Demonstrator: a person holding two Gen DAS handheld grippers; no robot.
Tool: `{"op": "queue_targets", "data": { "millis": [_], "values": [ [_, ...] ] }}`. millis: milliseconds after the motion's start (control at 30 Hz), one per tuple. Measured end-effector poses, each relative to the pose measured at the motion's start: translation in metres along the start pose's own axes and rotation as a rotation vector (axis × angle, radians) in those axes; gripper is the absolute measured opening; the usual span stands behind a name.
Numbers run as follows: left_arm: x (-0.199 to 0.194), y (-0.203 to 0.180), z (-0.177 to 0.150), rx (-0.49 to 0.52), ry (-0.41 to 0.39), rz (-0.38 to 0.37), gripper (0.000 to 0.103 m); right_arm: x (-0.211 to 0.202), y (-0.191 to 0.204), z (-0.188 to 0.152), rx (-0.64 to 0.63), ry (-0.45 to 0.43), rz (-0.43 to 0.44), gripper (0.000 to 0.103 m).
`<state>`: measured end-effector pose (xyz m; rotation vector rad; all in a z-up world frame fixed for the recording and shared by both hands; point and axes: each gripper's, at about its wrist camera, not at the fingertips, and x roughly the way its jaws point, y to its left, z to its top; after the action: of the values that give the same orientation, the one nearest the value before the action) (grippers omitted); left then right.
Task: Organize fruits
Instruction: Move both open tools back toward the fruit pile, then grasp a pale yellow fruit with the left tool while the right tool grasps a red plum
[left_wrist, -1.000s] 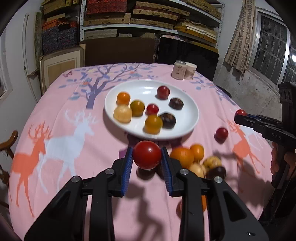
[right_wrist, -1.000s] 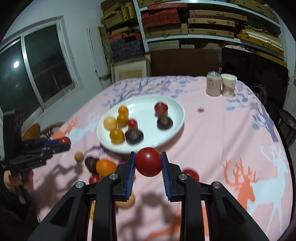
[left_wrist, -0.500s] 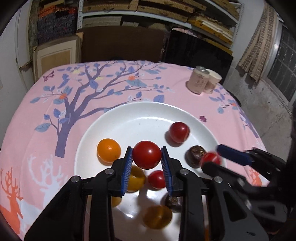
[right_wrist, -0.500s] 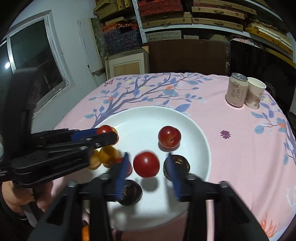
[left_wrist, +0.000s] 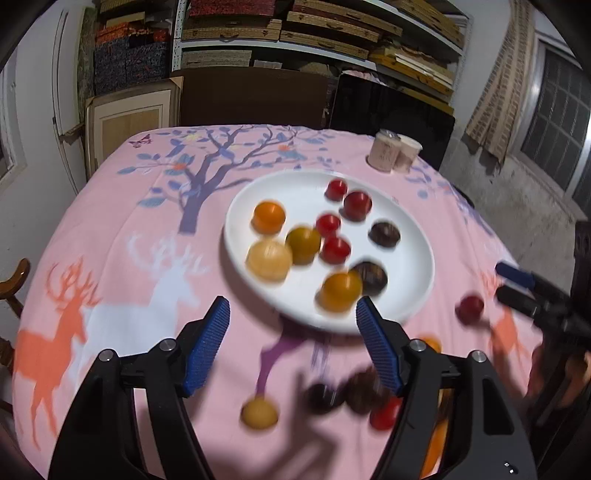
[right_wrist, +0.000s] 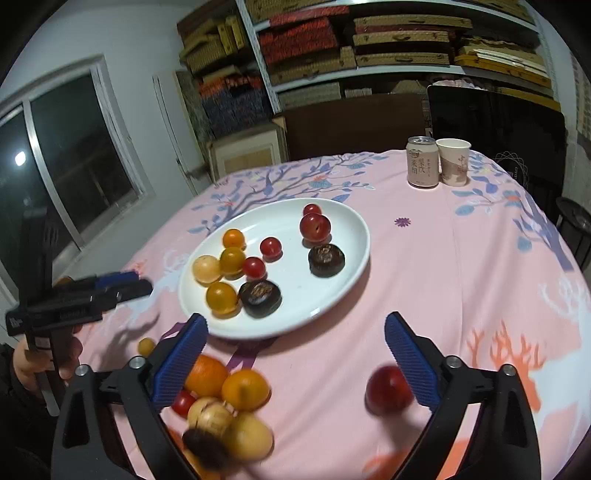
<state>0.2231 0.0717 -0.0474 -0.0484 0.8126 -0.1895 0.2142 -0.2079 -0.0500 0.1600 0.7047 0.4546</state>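
Observation:
A white plate (left_wrist: 258, 295) (right_wrist: 347, 280) on the pink tablecloth holds several red, orange, yellow and dark fruits. My left gripper (left_wrist: 293, 325) is open and empty, pulled back from the plate's near rim. My right gripper (right_wrist: 295, 345) is open and empty, also short of the plate. Loose fruits lie on the cloth near me: a yellow one (left_wrist: 259, 413), dark ones (left_wrist: 325, 397), a red one (left_wrist: 470, 307), a heap of orange and yellow fruits (right_wrist: 225, 387), and a red fruit (right_wrist: 388, 389) by the right finger.
A drink can (right_wrist: 422, 162) and a paper cup (right_wrist: 452, 160) stand at the table's far right. A wooden chair (left_wrist: 14, 284) stands at the left edge. Shelves, a cabinet and a dark screen are behind the table.
Both grippers carried a red fruit over the plate, opened and let it go there, then drew back toward the near edge. The plate now holds two more red fruits.

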Motion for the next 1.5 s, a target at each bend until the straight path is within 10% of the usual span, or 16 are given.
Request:
{"op": "queue_targets", "data": {
  "millis": [267, 467, 1033, 1133, 1200, 1500],
  "values": [
    [0.016, 0.007, -0.065, 0.035, 0.123, 0.117, 0.067, -0.003, -0.007, -0.04, 0.022, 0.012, 0.02, 0.099],
    [0.029, 0.002, -0.065, 0.068, 0.126, 0.125, 0.026, -0.002, -0.001, -0.045, -0.025, 0.02, 0.025, 0.099],
    [0.016, 0.022, -0.063, -0.055, 0.039, 0.022, 0.026, 0.021, -0.027, -0.04, -0.046, 0.131, -0.298, 0.097],
    [0.018, 0.024, -0.063, -0.065, 0.043, 0.01, 0.026, 0.036, -0.029, -0.031, -0.095, 0.155, -0.344, 0.079],
    [0.017, 0.025, -0.063, -0.07, 0.042, 0.006, 0.026, 0.053, -0.041, -0.028, -0.054, 0.221, -0.291, 0.039],
    [0.015, 0.026, -0.062, -0.082, 0.023, -0.001, 0.026, 0.033, -0.043, -0.033, 0.015, 0.144, -0.217, 0.039]
  ]
}}
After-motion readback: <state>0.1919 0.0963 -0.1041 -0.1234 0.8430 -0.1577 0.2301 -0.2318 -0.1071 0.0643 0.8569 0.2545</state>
